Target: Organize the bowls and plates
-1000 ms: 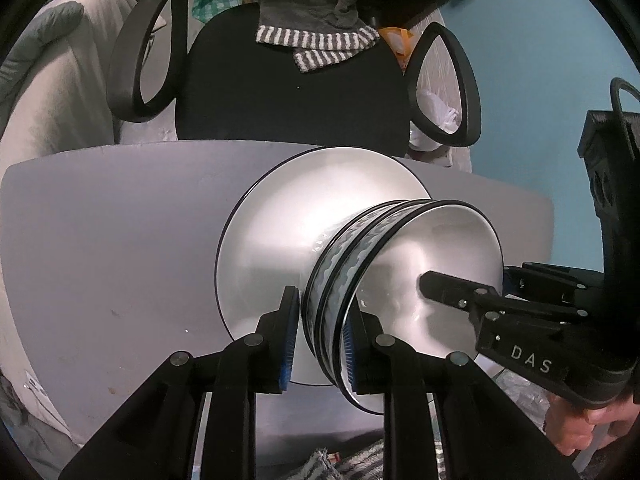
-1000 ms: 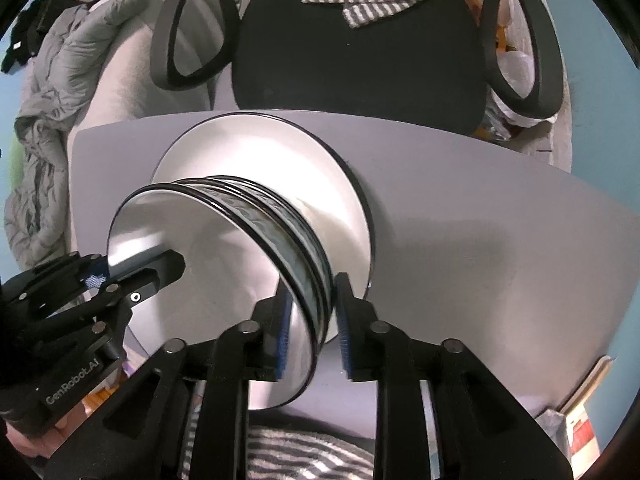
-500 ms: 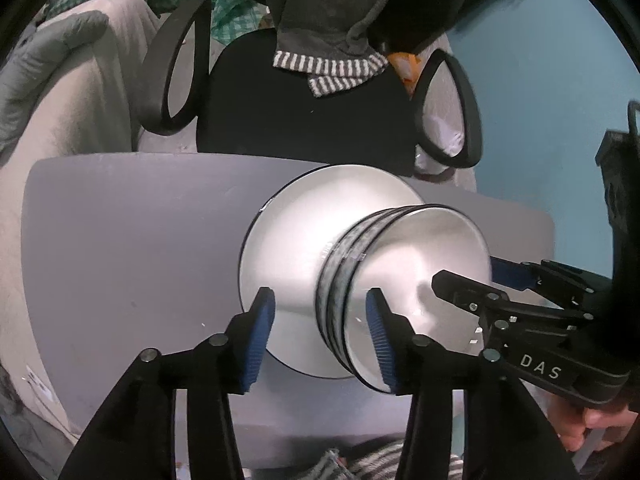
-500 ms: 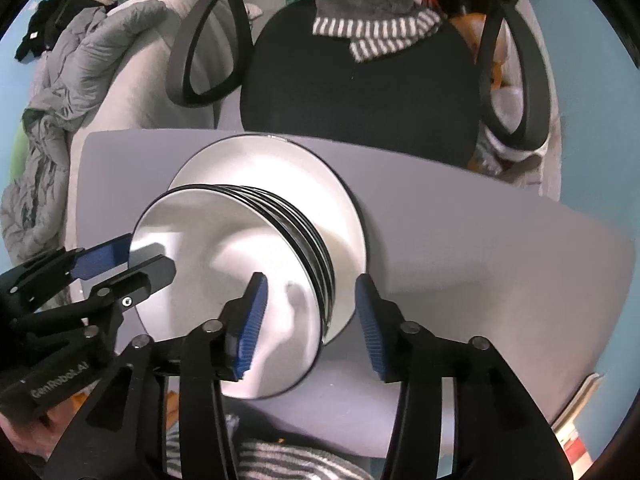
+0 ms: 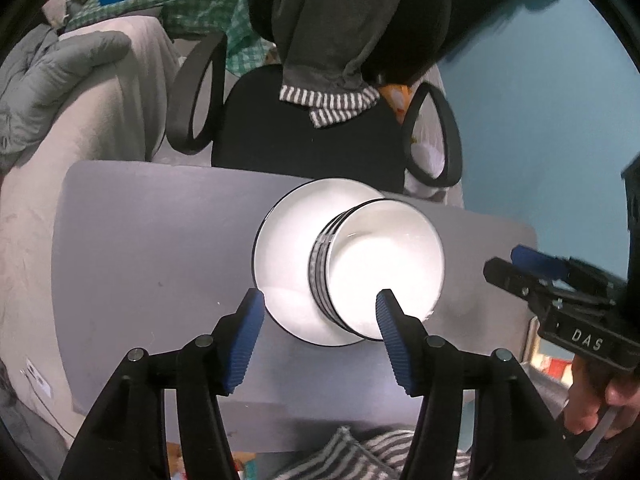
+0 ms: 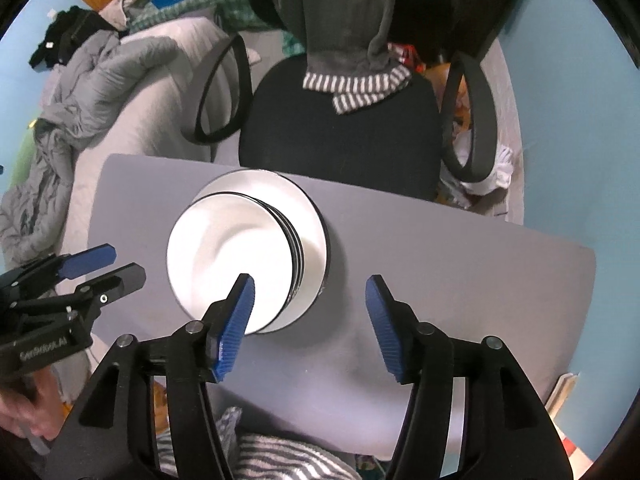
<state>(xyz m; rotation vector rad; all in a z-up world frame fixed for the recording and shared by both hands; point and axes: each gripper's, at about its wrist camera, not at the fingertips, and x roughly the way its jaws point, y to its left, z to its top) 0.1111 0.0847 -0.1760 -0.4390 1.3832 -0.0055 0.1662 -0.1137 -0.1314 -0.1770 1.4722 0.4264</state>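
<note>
A stack of white bowls with patterned black-rimmed sides [image 5: 384, 268] stands on a white plate [image 5: 288, 240] on the grey table [image 5: 140, 260]. My left gripper [image 5: 318, 336] is open and empty, raised above and in front of the stack. My right gripper [image 6: 308, 320] is open and empty too, raised over the near right side of the bowls [image 6: 228, 256] and plate [image 6: 312, 220]. The right gripper also shows at the right edge of the left wrist view [image 5: 520, 264], and the left gripper at the left edge of the right wrist view [image 6: 108, 264].
A black office chair [image 6: 340, 128] with grey clothing [image 6: 344, 20] draped on its back stands behind the table. A sofa with a grey jacket [image 6: 80, 92] is at the left. Striped fabric [image 6: 280, 460] lies below the table's near edge. The wall [image 5: 540, 100] is blue.
Both grippers have let go of the bowl stack's rim, opened wide, and lifted up and back from it. The bowls now rest on the plate.
</note>
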